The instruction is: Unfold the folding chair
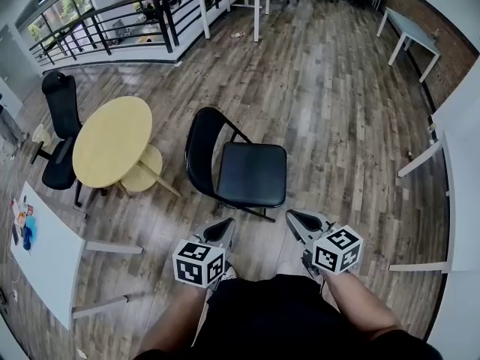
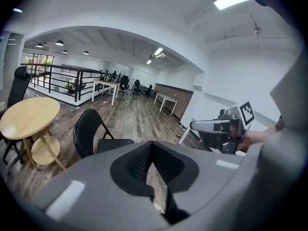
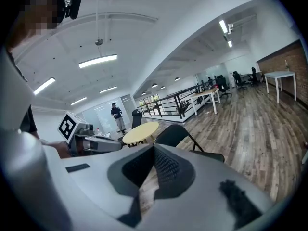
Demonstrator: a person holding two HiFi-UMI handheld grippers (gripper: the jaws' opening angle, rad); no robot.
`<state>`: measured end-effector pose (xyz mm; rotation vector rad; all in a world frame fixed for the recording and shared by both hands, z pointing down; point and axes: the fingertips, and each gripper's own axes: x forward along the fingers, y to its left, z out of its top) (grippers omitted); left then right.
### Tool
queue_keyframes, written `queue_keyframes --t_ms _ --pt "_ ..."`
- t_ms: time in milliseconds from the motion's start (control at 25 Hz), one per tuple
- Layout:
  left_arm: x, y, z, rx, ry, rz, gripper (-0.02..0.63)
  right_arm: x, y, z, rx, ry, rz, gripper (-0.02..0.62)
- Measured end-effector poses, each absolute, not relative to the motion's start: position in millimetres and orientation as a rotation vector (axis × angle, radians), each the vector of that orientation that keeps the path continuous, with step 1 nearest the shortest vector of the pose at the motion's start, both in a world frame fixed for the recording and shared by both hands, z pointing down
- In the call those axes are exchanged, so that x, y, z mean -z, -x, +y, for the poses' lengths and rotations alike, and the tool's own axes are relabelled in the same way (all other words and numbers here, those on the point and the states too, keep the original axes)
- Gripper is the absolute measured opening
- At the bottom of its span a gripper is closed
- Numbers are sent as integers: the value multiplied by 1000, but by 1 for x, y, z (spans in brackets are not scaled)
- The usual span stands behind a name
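Observation:
The black folding chair [image 1: 241, 169] stands unfolded on the wood floor, seat flat, its rounded back towards the yellow table. It also shows in the left gripper view as the chair [image 2: 91, 136] and in the right gripper view as the chair [image 3: 185, 139]. My left gripper [image 1: 223, 227] is held close to my body, a little short of the chair's front edge, shut with nothing in it. My right gripper [image 1: 294, 217] is level with it on the right, also shut and empty. Neither touches the chair.
A round yellow table [image 1: 112, 141] stands left of the chair, with a black office chair [image 1: 60, 126] behind it. White tables [image 1: 41, 250] sit at the left and right [image 1: 461, 163] edges. A person [image 3: 116, 116] stands far off by the railing.

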<state>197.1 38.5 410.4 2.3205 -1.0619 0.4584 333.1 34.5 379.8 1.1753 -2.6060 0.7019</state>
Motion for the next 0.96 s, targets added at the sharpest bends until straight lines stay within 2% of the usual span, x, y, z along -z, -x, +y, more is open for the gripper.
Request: queue_keyframes --t_ms 960 --pt "-407 -203 36 -515 -2353 -1047 8 -388 -336 34 -743 -1169 -2593 5"
